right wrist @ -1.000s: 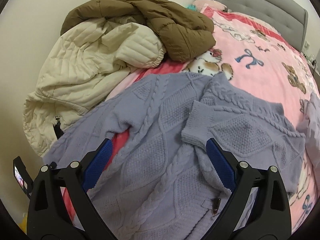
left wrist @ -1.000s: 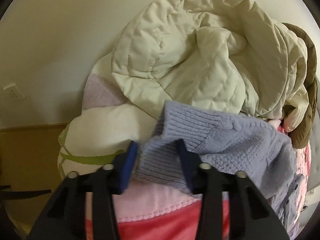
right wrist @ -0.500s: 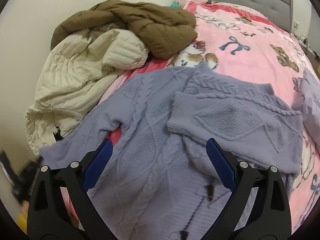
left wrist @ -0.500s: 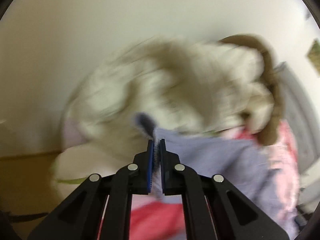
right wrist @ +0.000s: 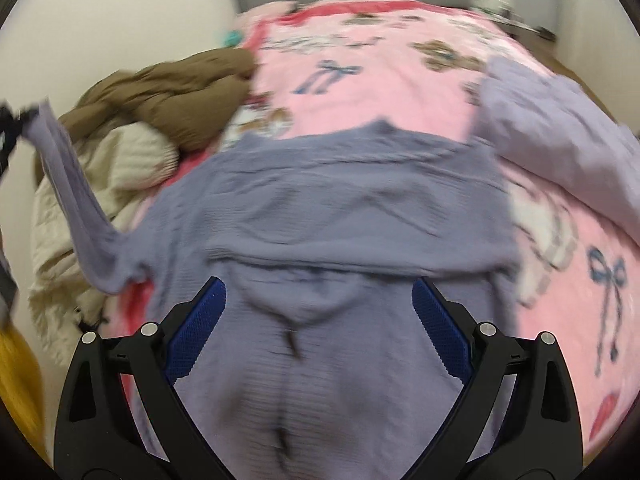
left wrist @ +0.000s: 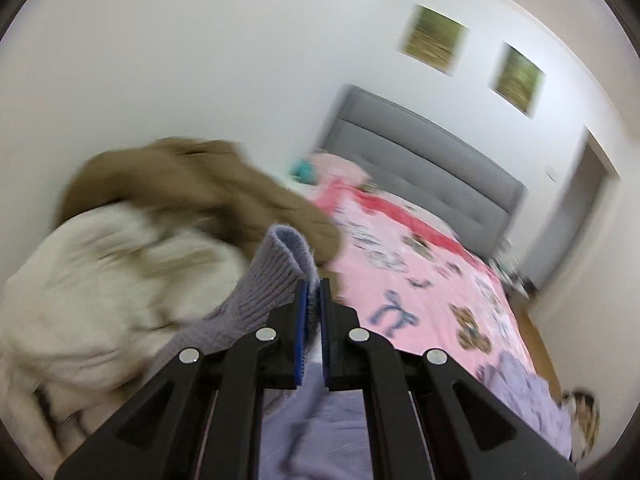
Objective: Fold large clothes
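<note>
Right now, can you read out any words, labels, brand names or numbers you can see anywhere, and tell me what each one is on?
No readable text in either view.
Two framed pictures on the wall: blurred green and brown patches, no lettering to make out.
Pink blanket: only printed bows and bears, no words visible.
Lavender knit cardigan: no tag or label showing; its sleeve cuff is clamped in the left gripper.
Right gripper: no markings visible.
</note>
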{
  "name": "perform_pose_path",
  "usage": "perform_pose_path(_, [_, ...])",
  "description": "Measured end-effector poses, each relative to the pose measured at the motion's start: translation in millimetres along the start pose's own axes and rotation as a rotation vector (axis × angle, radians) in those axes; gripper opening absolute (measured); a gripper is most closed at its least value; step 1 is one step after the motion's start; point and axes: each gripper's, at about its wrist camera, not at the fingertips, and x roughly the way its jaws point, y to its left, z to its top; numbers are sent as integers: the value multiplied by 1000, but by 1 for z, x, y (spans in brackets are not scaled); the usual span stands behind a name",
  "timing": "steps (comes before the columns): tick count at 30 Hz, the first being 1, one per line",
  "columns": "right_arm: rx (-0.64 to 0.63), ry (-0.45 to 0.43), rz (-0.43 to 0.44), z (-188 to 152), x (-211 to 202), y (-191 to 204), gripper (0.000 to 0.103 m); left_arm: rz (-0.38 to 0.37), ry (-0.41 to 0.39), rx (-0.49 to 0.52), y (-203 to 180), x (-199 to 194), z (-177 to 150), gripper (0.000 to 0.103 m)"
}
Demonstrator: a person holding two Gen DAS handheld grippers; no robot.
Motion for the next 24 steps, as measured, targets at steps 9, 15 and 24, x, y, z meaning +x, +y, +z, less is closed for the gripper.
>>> perform_pose_path(9, [244,-15,-165,-7,-23,-113,90,-134,222,339,-191,72,-101,6])
perform_pose_path(15, [307,-43,-252,-10,-24,-158,90,-205,439,463,-246,118,-232,5])
perform_pose_path(24, [369,-88,-210,5,-18,-191,90,-267,527,534,-255,143,-295,54])
